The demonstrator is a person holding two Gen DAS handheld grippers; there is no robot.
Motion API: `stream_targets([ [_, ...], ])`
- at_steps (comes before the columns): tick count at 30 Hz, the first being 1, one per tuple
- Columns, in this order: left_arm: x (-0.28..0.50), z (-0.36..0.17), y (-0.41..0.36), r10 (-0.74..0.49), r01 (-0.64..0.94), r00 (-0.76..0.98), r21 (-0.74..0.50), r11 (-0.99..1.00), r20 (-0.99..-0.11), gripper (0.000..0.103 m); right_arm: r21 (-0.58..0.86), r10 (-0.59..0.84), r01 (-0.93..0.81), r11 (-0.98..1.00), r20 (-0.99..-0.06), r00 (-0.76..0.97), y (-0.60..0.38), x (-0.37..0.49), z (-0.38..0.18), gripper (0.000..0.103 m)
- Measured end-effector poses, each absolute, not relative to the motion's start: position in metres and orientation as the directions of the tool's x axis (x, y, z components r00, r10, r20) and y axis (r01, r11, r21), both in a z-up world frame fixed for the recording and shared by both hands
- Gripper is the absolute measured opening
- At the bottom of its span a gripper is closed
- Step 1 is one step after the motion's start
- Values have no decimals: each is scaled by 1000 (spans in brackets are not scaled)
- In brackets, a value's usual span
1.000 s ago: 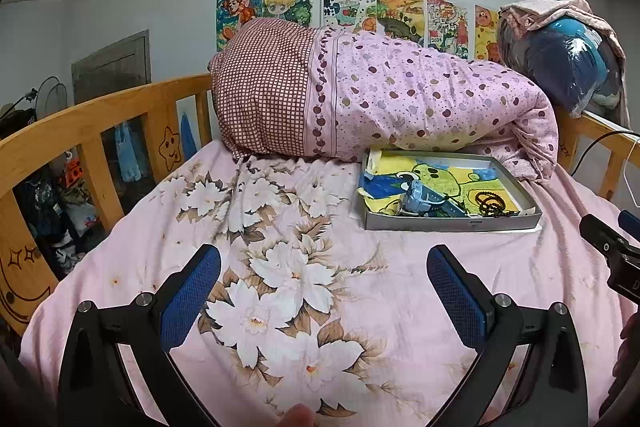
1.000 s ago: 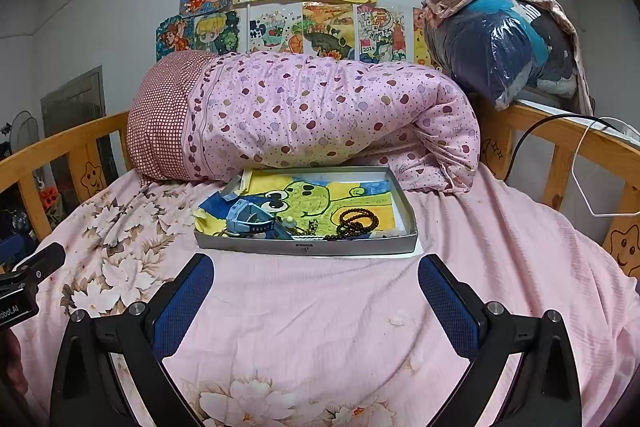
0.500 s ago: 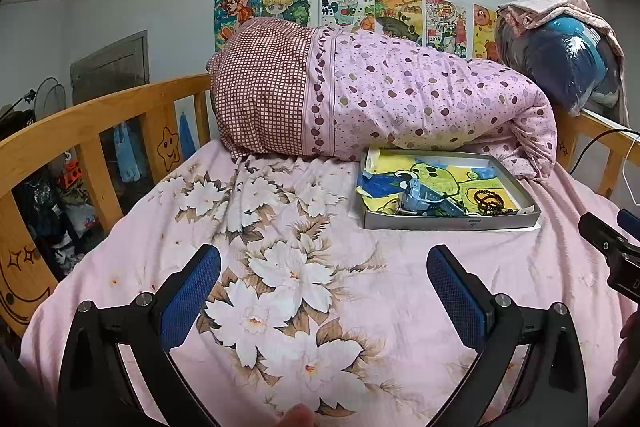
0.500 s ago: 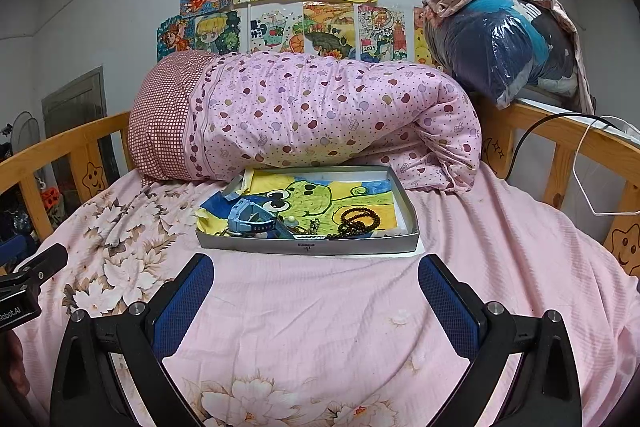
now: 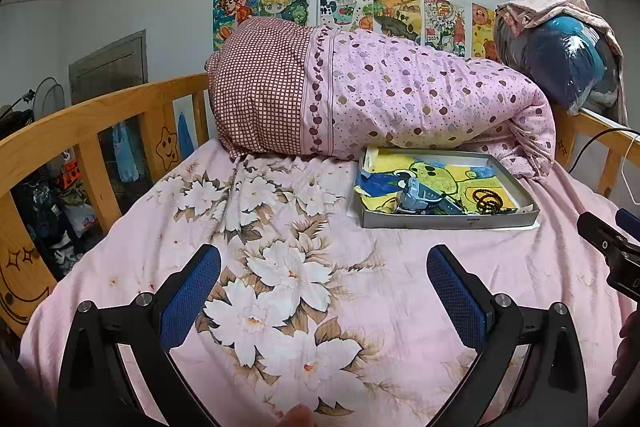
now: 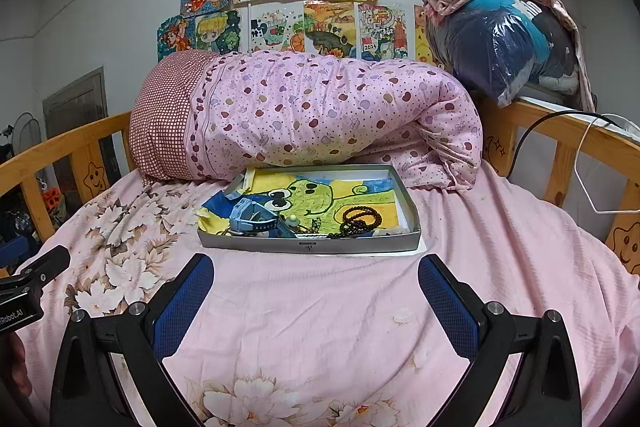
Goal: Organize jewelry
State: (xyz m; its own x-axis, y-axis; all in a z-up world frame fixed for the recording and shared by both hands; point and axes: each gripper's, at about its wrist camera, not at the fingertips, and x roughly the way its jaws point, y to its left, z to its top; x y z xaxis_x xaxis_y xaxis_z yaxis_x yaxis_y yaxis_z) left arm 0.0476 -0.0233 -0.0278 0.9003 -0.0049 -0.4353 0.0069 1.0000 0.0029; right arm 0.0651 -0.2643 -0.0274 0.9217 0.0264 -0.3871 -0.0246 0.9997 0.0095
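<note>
Left gripper (image 5: 323, 281) and right gripper (image 6: 314, 289) both spread wide, empty, above pink bed sheet (image 6: 320, 307); grey tray (image 6: 308, 247) holding beaded bracelet (image 6: 358, 221), blue watch (image 6: 252, 221)

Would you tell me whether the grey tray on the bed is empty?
Not empty: the grey tray holds a blue watch and dark bead bracelet on a frog drawing.

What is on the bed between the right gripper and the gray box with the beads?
Nothing but pink bedsheet. In the right wrist view the stretch from the right gripper up to the gray box is bare fabric.
</note>
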Motion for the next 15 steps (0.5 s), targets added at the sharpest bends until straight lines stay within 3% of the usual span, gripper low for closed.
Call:
stream_targets([
  [15, 47, -28, -24, -5, 7, 900, 3, 1000, -436, 101, 11, 26, -24, 1000, -388, 921, -265, 65, -28, 103],
])
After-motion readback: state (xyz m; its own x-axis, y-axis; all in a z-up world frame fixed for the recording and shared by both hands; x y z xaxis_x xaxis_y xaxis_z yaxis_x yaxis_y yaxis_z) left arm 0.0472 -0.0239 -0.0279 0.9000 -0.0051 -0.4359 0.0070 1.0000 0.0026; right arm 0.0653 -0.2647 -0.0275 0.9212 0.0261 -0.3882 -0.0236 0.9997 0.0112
